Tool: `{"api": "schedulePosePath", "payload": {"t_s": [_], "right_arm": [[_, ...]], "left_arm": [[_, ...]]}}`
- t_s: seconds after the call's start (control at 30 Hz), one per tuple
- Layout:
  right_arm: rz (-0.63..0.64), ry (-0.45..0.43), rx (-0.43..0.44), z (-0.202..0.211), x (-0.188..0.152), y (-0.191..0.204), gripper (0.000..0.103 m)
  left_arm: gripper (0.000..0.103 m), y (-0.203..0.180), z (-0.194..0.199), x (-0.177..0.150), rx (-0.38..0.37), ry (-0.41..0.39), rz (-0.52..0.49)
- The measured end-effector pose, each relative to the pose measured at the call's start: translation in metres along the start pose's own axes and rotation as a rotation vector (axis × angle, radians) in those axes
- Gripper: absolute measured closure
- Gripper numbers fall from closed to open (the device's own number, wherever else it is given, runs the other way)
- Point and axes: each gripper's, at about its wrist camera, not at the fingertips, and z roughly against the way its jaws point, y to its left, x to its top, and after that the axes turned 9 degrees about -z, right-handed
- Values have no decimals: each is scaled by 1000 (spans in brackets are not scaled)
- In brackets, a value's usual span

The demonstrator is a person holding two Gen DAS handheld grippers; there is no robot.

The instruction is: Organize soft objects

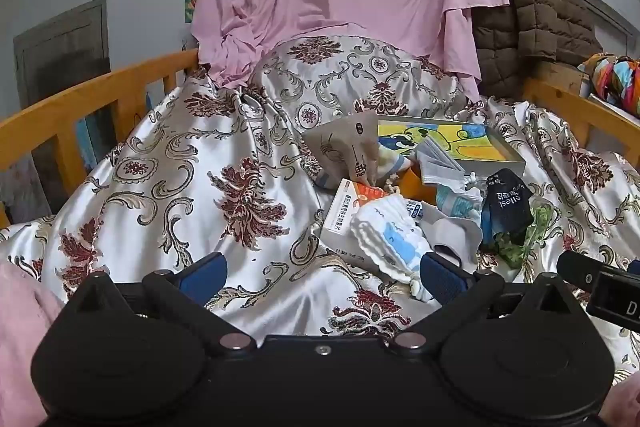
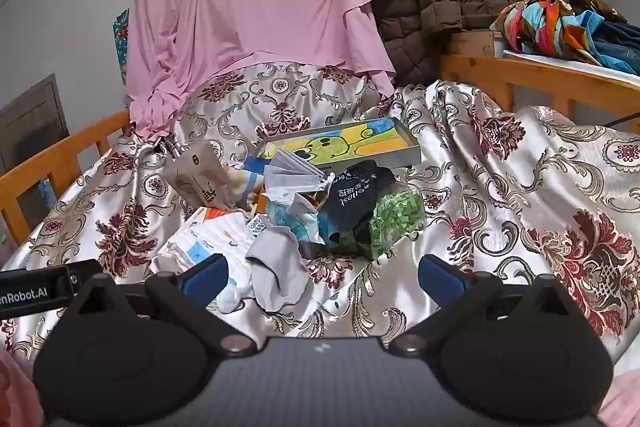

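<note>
Between the jaws of the left gripper (image 1: 322,277), spread wide and holding nothing, lies only the patterned satin bedspread (image 1: 168,179), with the white ribbed cloth (image 1: 390,233) just beside the right-hand pad. The right gripper (image 2: 322,277) is likewise released, its jaws apart over the spread, the grey sock (image 2: 276,269) lying near its left pad. Beyond both, the soft things sit in one heap on the bed: the white cloth, the grey sock, a black sock (image 2: 354,197), a green mesh piece (image 2: 394,223) and folded face masks (image 2: 290,173), mixed with a medicine carton (image 1: 340,209) and resting against a shallow picture box (image 2: 348,143). All the fabric pieces look light and limp, so they will likely sag and trail when lifted; the satin beneath looks slippery and may bunch. A pinch at a thick fold or cuff, rather than a loose edge, seems the safest hold.
</note>
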Motion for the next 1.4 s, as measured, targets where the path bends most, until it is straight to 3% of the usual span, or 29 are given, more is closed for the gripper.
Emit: {"api": "schedulePosePath", "payload": {"t_s": [1.4], "right_arm": [[5,-12,-14,1,0,-1,0]], "left_arm": [[1,-1,6,0,9,-19,-22]]}}
